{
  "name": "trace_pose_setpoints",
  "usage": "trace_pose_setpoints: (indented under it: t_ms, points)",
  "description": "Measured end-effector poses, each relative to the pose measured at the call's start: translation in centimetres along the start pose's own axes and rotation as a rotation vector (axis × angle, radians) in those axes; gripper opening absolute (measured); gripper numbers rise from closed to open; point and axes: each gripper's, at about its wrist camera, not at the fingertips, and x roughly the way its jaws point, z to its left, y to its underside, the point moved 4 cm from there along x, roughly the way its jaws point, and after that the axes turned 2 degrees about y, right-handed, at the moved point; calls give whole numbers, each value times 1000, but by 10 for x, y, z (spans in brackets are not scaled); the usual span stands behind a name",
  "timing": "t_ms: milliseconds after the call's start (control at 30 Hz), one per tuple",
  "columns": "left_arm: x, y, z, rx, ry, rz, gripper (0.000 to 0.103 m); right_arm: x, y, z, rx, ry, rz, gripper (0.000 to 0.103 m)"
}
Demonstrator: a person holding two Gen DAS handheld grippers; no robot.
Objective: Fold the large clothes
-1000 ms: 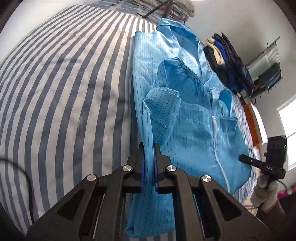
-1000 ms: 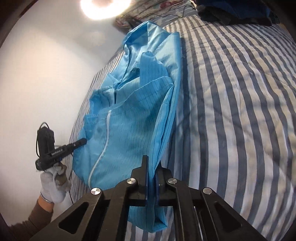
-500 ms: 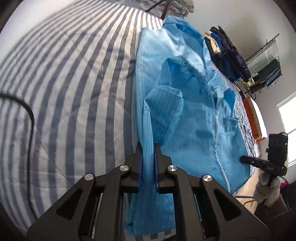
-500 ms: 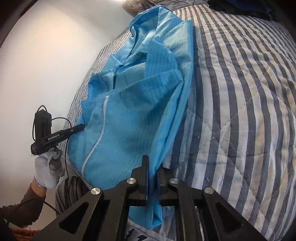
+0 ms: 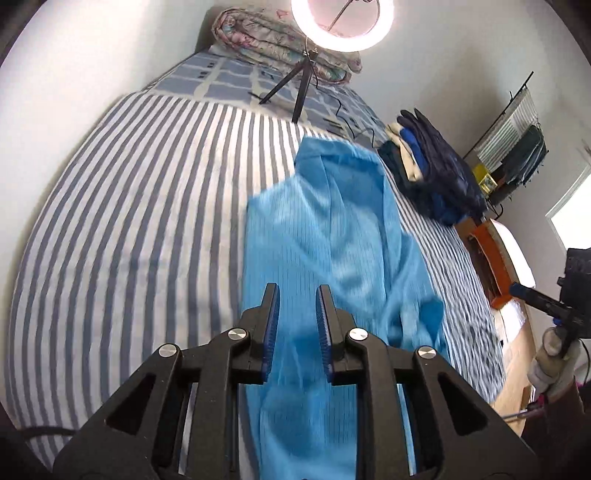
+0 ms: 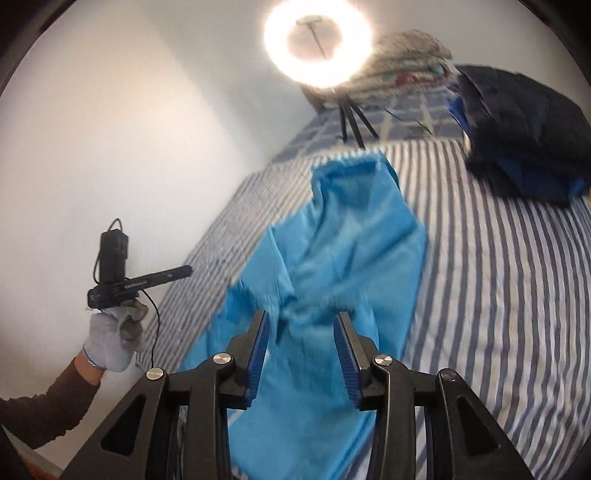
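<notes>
A large light-blue garment [image 5: 332, 236] lies folded lengthwise on the striped bed [image 5: 140, 221], its far end toward the ring light. My left gripper [image 5: 297, 291] hovers above its near end with the jaws opening and no cloth pressed between the pads. In the right wrist view the same blue garment [image 6: 351, 251] is blurred, rumpled in the middle. My right gripper [image 6: 301, 319] hangs over it, jaws opening wider, nothing gripped. Each view shows the other gripper held by a gloved hand [image 6: 110, 336] at the side.
A ring light [image 5: 341, 22] on a tripod stands at the bed's far end, before a rolled quilt [image 5: 280, 48]. A stack of dark folded clothes [image 5: 432, 170] sits on the bed's right side. An orange-edged piece of furniture [image 5: 495, 258] and a hanging rack [image 5: 517, 147] stand beyond.
Both grippers let go of the garment's edge and rose, tilting up toward the ring light. The lifted blue cloth has dropped forward onto the rest of the garment.
</notes>
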Motion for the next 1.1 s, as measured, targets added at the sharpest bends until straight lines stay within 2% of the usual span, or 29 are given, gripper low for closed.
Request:
trace_pose_setpoints:
  t_ms: [100, 267, 400, 500, 633, 833, 867, 900, 933, 967, 1000, 1100]
  points:
    - [34, -26, 7, -66, 35, 3, 19, 21, -37, 4, -16, -30, -7, 55]
    - [86, -49, 17, -115, 48, 19, 19, 79, -93, 3, 10, -55, 1, 56]
    - [124, -58, 25, -96, 19, 47, 19, 147, -126, 4, 10, -53, 61, 56]
    - [145, -59, 33, -94, 5, 71, 19, 198, -145, 4, -3, -16, 94, 56]
    - [162, -59, 46, -113, 21, 82, 19, 259, -161, 2, -28, 47, 132, 55]
    - [175, -58, 45, -76, 18, 67, 19, 316, -171, -13, -39, 139, 160, 55]
    - [176, -57, 45, -76, 18, 63, 19, 322, -172, -16, -23, 135, 159, 51]
    - [177, -56, 45, -77, 18, 59, 19, 325, -172, -19, -10, 130, 152, 35]
    - [177, -56, 46, -76, 16, 57, 19, 327, -173, -20, 4, 119, 145, 25]
    - [177, -56, 47, -78, 15, 56, 19, 328, -174, -22, 18, 110, 139, 8]
    - [177, -56, 48, -80, 16, 55, 18, 328, -175, -24, 32, 101, 128, 1]
    - [177, -52, 50, -79, 7, 49, 16, 323, -179, -40, 58, 175, 82, 0]
